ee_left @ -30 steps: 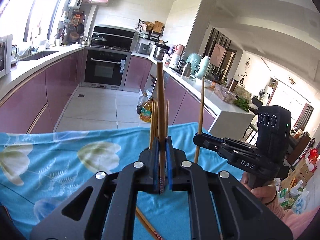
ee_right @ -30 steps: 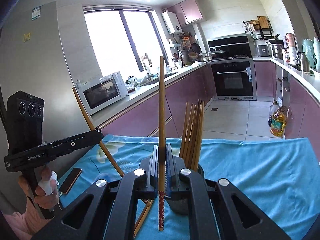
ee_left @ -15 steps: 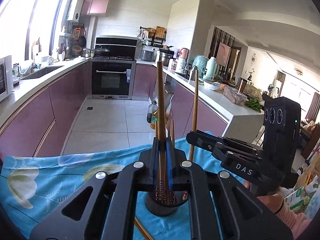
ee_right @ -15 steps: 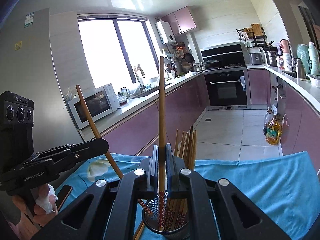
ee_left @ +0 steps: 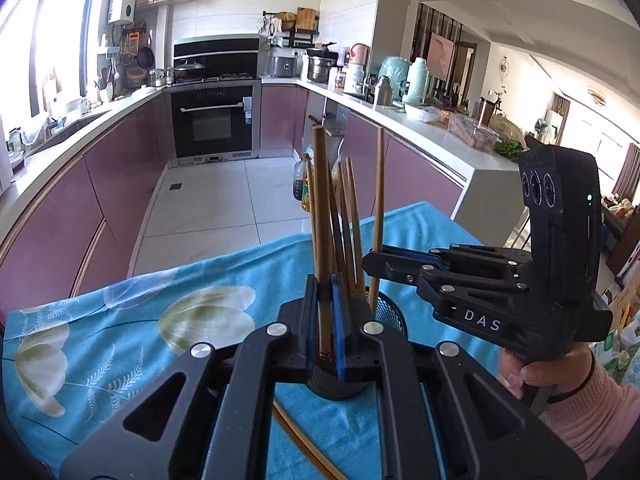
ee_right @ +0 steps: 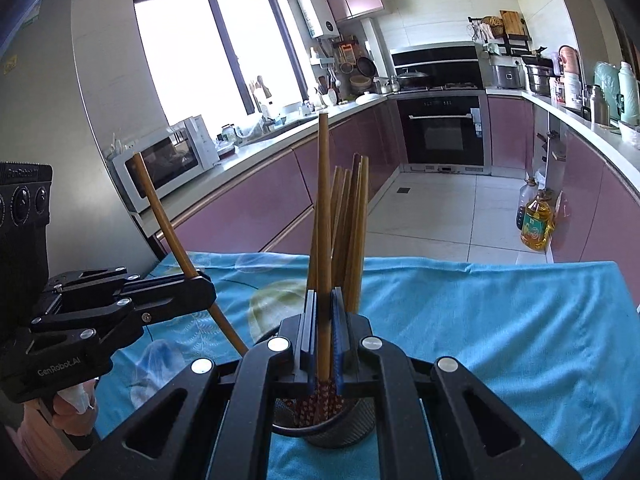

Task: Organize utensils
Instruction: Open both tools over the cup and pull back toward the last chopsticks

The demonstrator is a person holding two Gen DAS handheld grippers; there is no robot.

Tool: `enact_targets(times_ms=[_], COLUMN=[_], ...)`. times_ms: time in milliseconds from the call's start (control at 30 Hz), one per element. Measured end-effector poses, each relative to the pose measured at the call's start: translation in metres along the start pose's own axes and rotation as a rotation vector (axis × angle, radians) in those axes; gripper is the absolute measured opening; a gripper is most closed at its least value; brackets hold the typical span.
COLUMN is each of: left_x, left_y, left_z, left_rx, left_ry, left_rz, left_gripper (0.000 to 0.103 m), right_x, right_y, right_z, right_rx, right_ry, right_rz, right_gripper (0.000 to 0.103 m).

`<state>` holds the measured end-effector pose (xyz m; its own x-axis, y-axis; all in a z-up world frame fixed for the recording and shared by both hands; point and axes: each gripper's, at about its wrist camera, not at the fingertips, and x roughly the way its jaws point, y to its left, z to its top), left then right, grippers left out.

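Left-wrist view: the left gripper (ee_left: 325,320) has its blue-padded jaws clamped on a single wooden chopstick (ee_left: 321,216), held nearly upright with its patterned red tip down at the mouth of a black mesh holder (ee_left: 390,314) that sits just beyond the jaws. Several more chopsticks (ee_left: 349,232) stand bundled in that holder, leaning slightly to the right. To the right, the right gripper (ee_left: 370,261) reaches in sideways, its jaws pinched on a second chopstick (ee_left: 378,184) whose lower end drops inside the holder's rim. A hand (ee_left: 536,372) in a pink sleeve grips its handle. Another chopstick (ee_left: 304,444) lies flat on the blue floral cloth (ee_left: 120,320) beneath the left gripper's body. Right-wrist view: the same grip shows head-on, the right gripper (ee_right: 325,336) closed on its upright chopstick (ee_right: 323,200), the red printed tips (ee_right: 320,400) of the bundle visible inside the holder (ee_right: 340,434) directly under the jaws. At left, the left gripper (ee_right: 200,286) holds its chopstick (ee_right: 160,216) at a slant, the lower end angling toward the holder's near side. Behind the table runs a kitchen with mauve cabinets (ee_right: 248,208), a microwave (ee_right: 164,164) on the counter, a built-in oven (ee_right: 440,128) and an oil bottle (ee_right: 536,224) on the tiled floor.
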<state>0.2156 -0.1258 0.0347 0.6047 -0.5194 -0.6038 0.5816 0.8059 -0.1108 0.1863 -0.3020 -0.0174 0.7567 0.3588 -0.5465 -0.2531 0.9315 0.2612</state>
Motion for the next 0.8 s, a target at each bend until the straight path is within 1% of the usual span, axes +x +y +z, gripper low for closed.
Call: enact_targets(times_ms=[100,167,367,433,500,533,600,667,733,800], left_x=[0.013,0.022,0.035,0.035,0.032,0.031,0.024,0.016,0.008,0.001], left_y=[0.004,0.006,0.01,0.011,0.013,0.013,0.015,0.017,0.019,0.021], left_z=[-0.003,-0.004,-0.012,-0.015,-0.018,-0.019,-0.024,-0.03,-0.038,-0.049], left_rx=[-0.003,-0.003,-0.027,-0.035,-0.043,-0.048,-0.056,-0.068,-0.076,-0.081], left_ry=[0.042,0.058,0.074,0.073,0.066,0.059,0.039,0.026,0.014,0.008], left_rz=[-0.01,0.0,0.002,0.003,0.008,0.014,0.03,0.038,0.049,0.065], left_gripper=[0.008,0.008,0.009,0.009,0.01,0.012,0.019,0.023,0.025,0.03], right_x=[0.006,0.008,0.007,0.006,0.005,0.003,0.0,-0.006,-0.015,-0.026], right_y=[-0.003,-0.004,-0.002,-0.002,-0.001,-0.001,0.0,0.003,0.008,0.017], right_z=[-0.002,-0.002,-0.005,-0.005,-0.005,-0.005,-0.006,-0.008,-0.01,-0.015], right_rx=[0.009,0.016,0.023,0.025,0.026,0.027,0.03,0.023,0.005,-0.033], right_ry=[0.029,0.036,0.039,0.036,0.031,0.031,0.025,0.017,0.004,-0.013], right_rz=[-0.012,-0.015,-0.012,-0.011,-0.012,-0.01,-0.004,0.005,0.002,0.004], right_gripper=[0.008,0.008,0.008,0.011,0.018,0.018,0.018,0.02,0.023,0.027])
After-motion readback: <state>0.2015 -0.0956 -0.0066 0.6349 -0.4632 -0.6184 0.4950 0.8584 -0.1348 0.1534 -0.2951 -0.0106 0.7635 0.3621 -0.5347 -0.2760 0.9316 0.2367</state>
